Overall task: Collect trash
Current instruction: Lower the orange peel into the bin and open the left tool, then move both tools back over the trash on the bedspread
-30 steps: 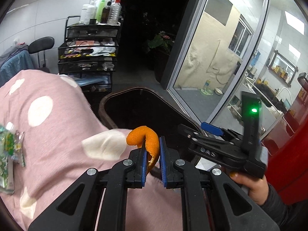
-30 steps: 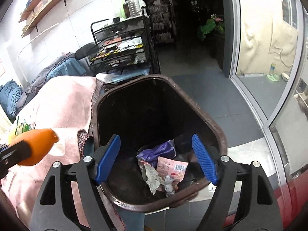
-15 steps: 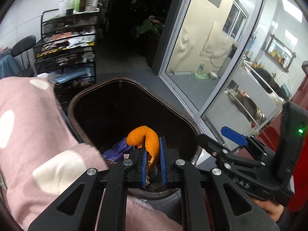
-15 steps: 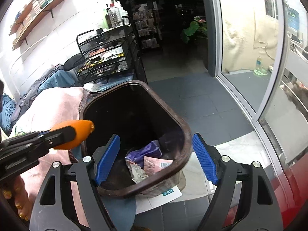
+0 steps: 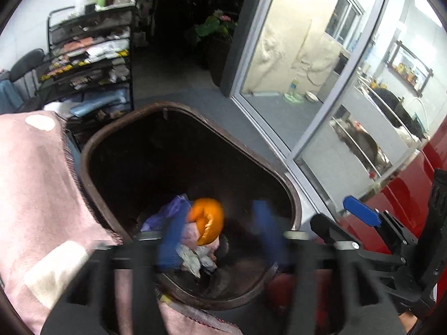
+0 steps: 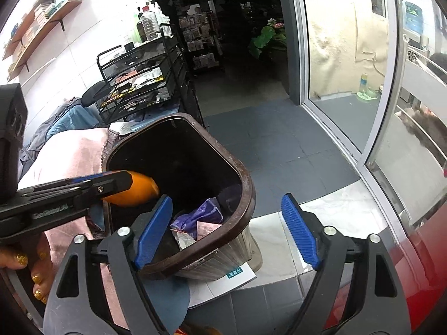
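Left gripper just opened; orange peel seemingly loose over bin.

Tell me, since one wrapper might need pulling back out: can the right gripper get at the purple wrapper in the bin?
Probably yes: the right gripper is open above the bin's rim, and the purple wrapper lies uncovered below.

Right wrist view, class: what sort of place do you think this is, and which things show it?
Probably a small shop or salon rather than a home: a black wire trolley loaded with bottles and supplies, wooden wall shelves of stacked goods, and a sliding glass door onto a tiled floor.
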